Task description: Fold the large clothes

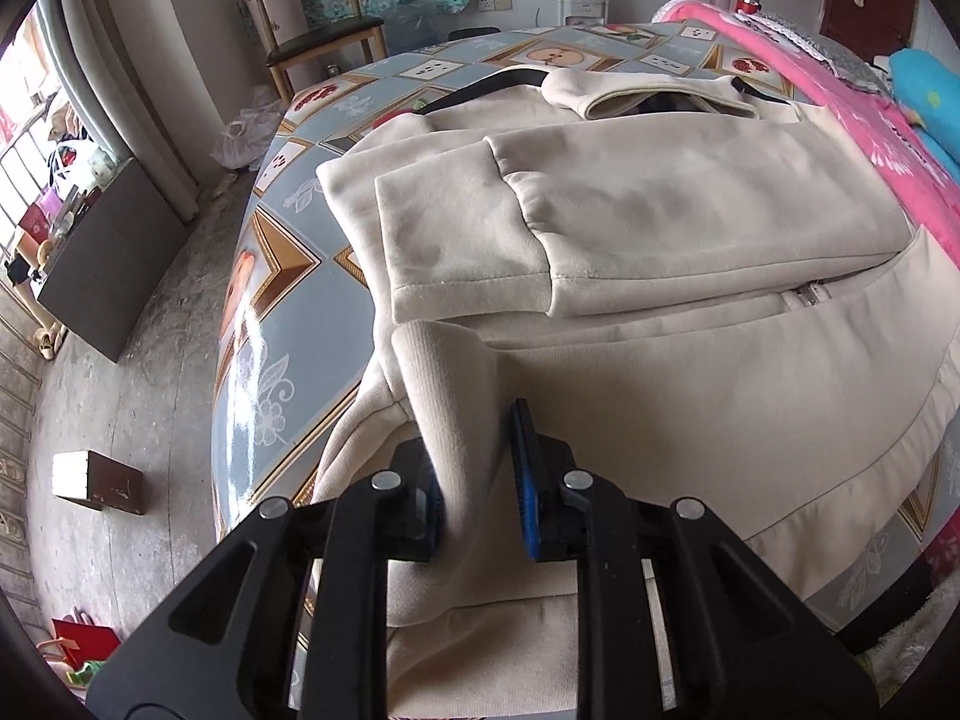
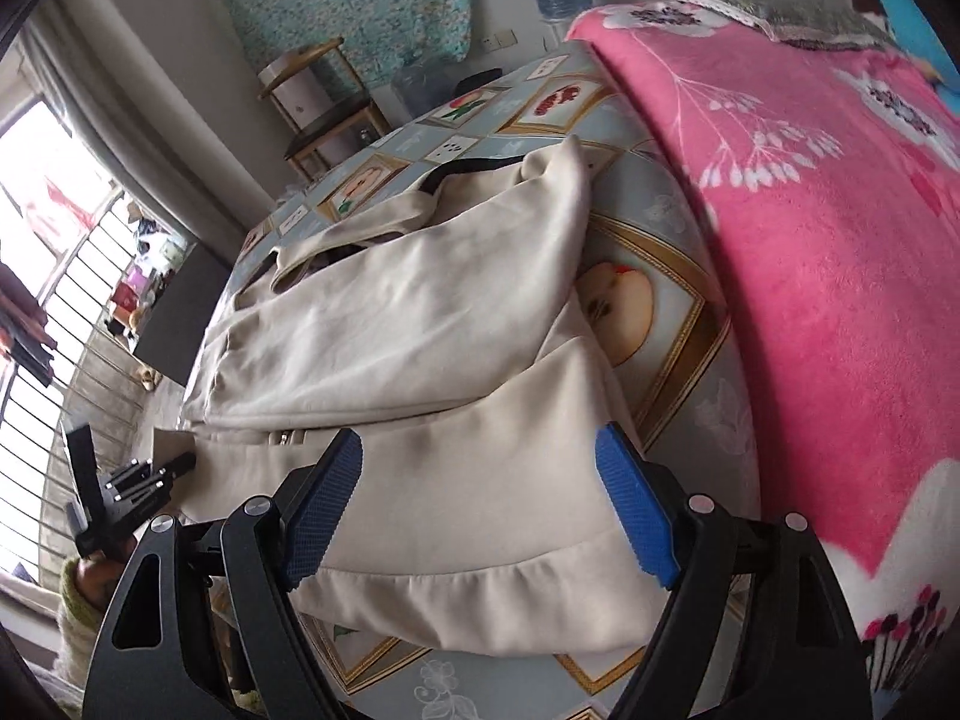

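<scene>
Folding a cream jacket (image 1: 660,210) lying on the patterned bench (image 1: 288,252)

Left claw (image 1: 477,480) is pinching a ribbed cuff (image 1: 444,396) at the near hem; right claw (image 2: 480,510) is hovering spread wide over the jacket.

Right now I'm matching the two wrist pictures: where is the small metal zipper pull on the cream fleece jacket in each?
Left wrist view: the zipper pull sits right of centre, under the folded sleeve's edge.
Right wrist view: the zipper pull lies left of centre, just beyond the open right gripper.
Shared landmark: the wooden chair beyond the table.
</scene>
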A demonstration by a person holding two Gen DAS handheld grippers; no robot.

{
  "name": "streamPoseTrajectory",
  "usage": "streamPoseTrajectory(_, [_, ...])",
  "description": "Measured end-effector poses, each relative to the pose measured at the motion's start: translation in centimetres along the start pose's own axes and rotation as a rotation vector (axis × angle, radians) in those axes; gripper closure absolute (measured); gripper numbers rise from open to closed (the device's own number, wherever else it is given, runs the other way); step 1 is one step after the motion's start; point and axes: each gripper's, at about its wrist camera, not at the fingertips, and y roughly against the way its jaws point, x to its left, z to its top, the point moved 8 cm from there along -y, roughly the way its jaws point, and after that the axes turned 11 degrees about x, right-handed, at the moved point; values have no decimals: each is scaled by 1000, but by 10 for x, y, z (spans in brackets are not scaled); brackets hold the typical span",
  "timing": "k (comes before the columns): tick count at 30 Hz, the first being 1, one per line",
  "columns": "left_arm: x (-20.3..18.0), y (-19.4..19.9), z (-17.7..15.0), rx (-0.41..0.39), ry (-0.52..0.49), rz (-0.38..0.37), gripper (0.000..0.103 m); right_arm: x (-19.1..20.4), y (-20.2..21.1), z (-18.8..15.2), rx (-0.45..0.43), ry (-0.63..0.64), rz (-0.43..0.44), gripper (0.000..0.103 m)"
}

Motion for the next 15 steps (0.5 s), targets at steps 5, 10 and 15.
streamPoseTrajectory(5, [1, -2, 1, 6, 25, -12, 85, -17, -22, 24, 49, -37, 67, 31])
streamPoseTrajectory(10, [1, -3, 1, 9, 39, -16, 85, -22, -43, 35, 94, -42, 76, 41])
streamPoseTrajectory(15, [1, -3, 2, 10, 39, -8, 85, -17, -35, 13, 120, 3, 117, 42])
